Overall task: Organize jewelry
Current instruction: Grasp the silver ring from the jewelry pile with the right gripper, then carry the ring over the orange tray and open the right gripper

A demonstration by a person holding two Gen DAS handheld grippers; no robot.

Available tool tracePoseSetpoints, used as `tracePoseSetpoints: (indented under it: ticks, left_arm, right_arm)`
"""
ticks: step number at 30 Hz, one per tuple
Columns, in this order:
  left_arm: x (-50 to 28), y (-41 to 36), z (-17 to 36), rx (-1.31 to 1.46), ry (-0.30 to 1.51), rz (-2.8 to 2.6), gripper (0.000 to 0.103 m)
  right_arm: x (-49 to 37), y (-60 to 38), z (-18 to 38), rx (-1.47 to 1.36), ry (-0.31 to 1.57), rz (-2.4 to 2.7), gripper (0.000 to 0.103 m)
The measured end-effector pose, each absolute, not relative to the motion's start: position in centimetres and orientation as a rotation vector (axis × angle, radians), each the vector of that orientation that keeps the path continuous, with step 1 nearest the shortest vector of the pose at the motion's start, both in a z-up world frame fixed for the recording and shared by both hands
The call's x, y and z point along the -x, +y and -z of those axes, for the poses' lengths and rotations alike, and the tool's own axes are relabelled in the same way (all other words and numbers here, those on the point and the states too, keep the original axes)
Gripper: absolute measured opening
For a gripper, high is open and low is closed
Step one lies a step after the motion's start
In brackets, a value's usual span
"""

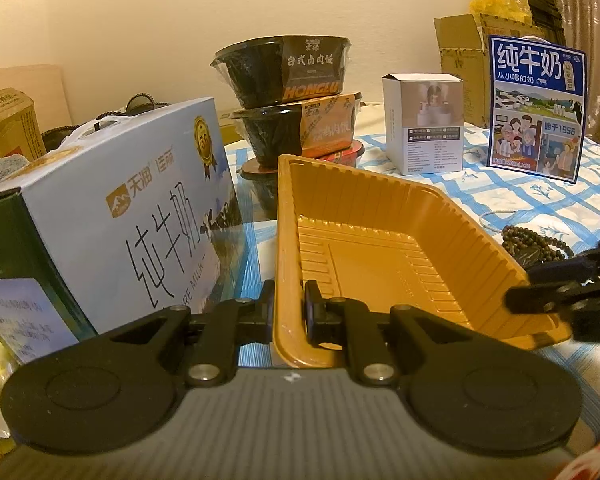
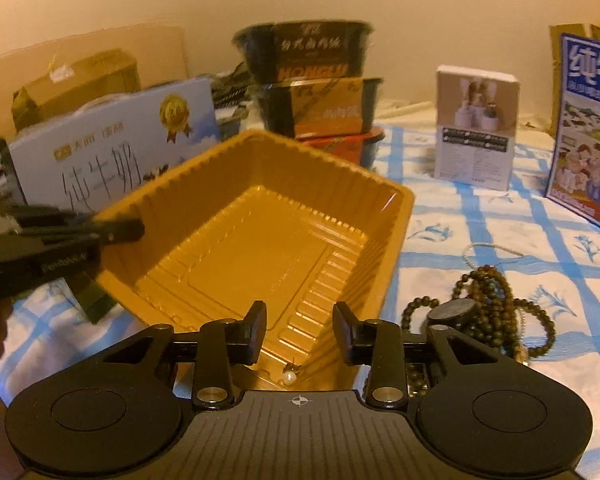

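Note:
A gold plastic tray (image 1: 380,240) sits tilted on the blue-checked tablecloth. My left gripper (image 1: 288,312) is shut on the tray's near left rim; it shows at the left of the right wrist view (image 2: 116,232). My right gripper (image 2: 300,332) is open above the tray's (image 2: 260,216) near corner, where a small pearl earring (image 2: 289,376) lies inside. A dark bead necklace with a round pendant (image 2: 484,312) lies on the cloth right of the tray, also in the left wrist view (image 1: 536,246). A thin white bead string (image 2: 488,248) lies behind it.
A blue milk carton box (image 1: 112,216) stands close on the tray's left. Stacked black food bowls (image 1: 292,92) are behind the tray. A small white box (image 1: 424,120) and a blue milk pack (image 1: 536,108) stand at the back right. Cardboard boxes line the wall.

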State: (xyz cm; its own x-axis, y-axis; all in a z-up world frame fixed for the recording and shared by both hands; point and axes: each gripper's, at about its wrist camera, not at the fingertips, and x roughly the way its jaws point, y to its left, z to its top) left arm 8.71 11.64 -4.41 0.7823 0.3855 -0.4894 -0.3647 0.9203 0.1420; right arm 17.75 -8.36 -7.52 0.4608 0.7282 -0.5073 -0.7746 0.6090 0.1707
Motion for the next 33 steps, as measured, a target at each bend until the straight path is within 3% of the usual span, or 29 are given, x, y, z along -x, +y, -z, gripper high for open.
tracePoseSetpoints:
  ticks: [6,12,26,30,33]
  left_arm:
    - [-8.8,11.7,4.5,-0.035,0.536,-0.411,0.013]
    - [-8.8,11.6,4.6,-0.036,0.536,-0.415,0.013]
    - [-8.9,11.4,4.3,-0.067,0.543,-0.413,0.013]
    - [-9.0,11.4,4.3,-0.074,0.542,-0.411,0.013]
    - [-8.9,11.3,4.3,-0.071,0.541,-0.412,0.013]
  right_arm:
    - [-20.3,-13.4,6.8,0.098,0.589,-0.712,0.037]
    - [-24.1,-18.5,7.4,-0.071,0.703,-0.616,0.037]
    - [-26.5,-16.8,10.2,-0.092,0.787,-0.621,0.037]
    - [-26.8,-17.4,10.2,-0.129,0.788,-0.61,0.016]
    - [-26.8,-17.9,9.9,-0.151,0.771,-0.6,0.009]
